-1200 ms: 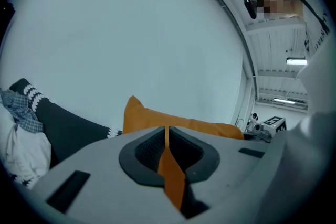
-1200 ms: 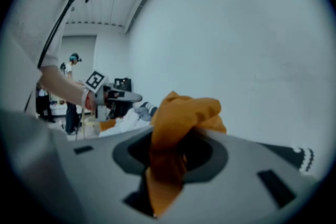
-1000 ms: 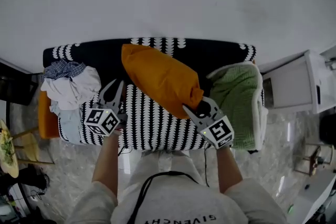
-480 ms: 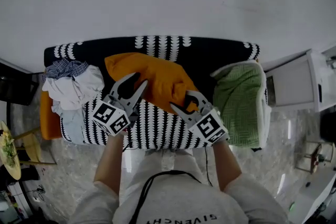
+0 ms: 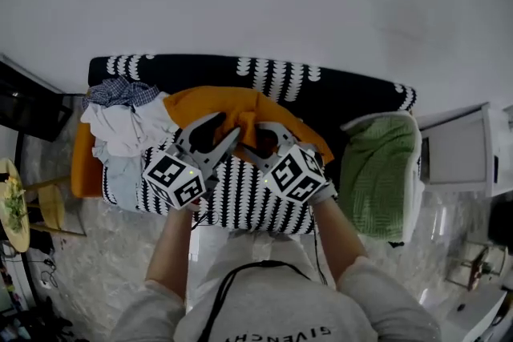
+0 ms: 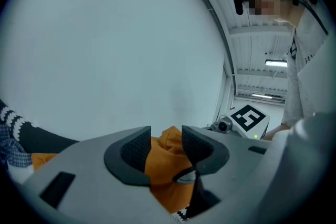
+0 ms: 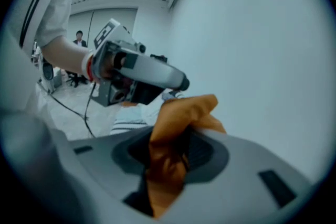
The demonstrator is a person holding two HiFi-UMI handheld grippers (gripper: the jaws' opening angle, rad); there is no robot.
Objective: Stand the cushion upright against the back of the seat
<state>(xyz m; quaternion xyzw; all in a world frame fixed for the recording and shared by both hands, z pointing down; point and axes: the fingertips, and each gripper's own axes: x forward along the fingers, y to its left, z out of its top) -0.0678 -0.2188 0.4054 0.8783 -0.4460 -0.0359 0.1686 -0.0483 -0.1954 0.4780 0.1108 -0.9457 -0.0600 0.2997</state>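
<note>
1. Head view: The orange cushion point(image 5: 240, 112) lies slumped in the middle of the striped seat point(image 5: 256, 200). It is between a pile of clothes point(image 5: 120, 120) and a green blanket point(image 5: 373, 164). The left gripper point(image 5: 227, 126) and the right gripper point(image 5: 255, 136) are close together at its front edge. To do this step well, I think the front edge should go up. Then the cushion should tip back until it leans on the seat back point(image 5: 337, 88). The grippers cover the front edge. I can't tell if the cushion touches the seat back yet.

2. Left gripper view: The left gripper point(image 6: 167, 144) has its jaws wide apart, and they have just been opening. Orange cloth from the cushion point(image 6: 165, 165) sits between them, but the pads do not squeeze it. I think it needs a new, thicker bite before any lifting. The gripper's grey body hides most of the cushion. Only a tiny bit of the seat shows at the left edge.

3. Right gripper view: The right gripper point(image 7: 168, 152) is pinched tight on a fold of the cushion point(image 7: 178, 118). The fold looks thin, so a slow, gentle lift seems best, or the cloth may slip out. The rest of the cushion and the seat back are out of sight here. The nearest part is blurry.
</note>
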